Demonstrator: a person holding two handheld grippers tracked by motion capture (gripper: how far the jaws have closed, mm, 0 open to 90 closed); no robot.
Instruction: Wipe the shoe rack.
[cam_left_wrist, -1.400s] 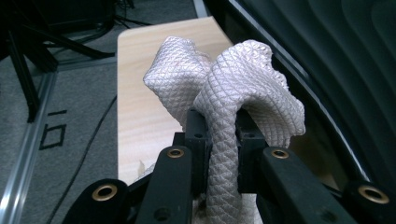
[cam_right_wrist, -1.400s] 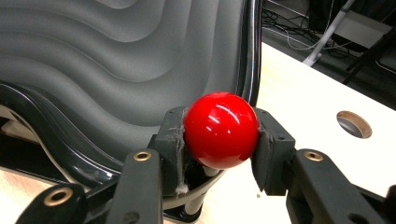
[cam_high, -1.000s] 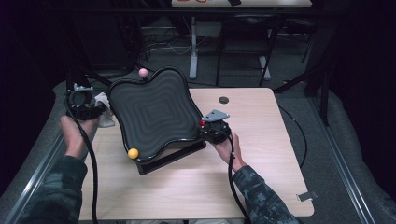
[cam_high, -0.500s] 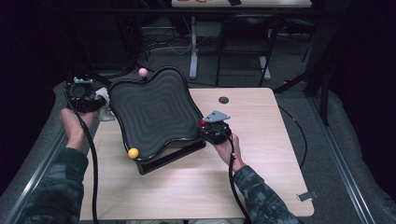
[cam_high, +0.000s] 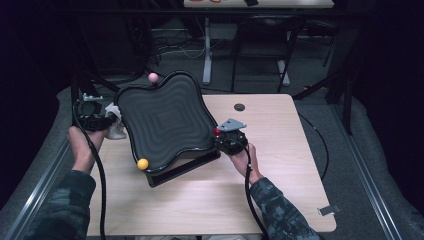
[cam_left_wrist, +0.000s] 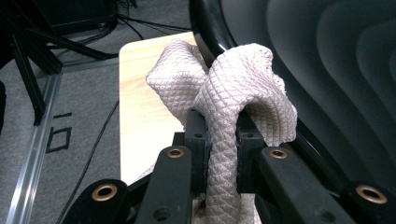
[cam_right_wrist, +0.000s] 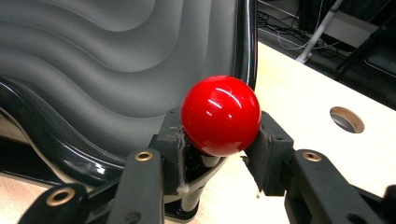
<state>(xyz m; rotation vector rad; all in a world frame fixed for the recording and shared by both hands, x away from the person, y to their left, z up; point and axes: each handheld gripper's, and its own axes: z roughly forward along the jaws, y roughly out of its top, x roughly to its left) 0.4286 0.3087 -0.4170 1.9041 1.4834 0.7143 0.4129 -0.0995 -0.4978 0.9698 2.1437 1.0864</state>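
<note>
While left gripper clamps cloth, right gripper grips red knob (no writing legible).

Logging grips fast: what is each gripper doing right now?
Left gripper: closed on the white cloth.
Right gripper: closed at the red ball knob.

Dim room: grey carpet, wooden table, another desk behind.

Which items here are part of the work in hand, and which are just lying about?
In use:
left gripper, clamped on the cloth
right gripper, clamped at the red knob
black wavy tray

Lying about:
yellow knob
pink knob
table
</note>
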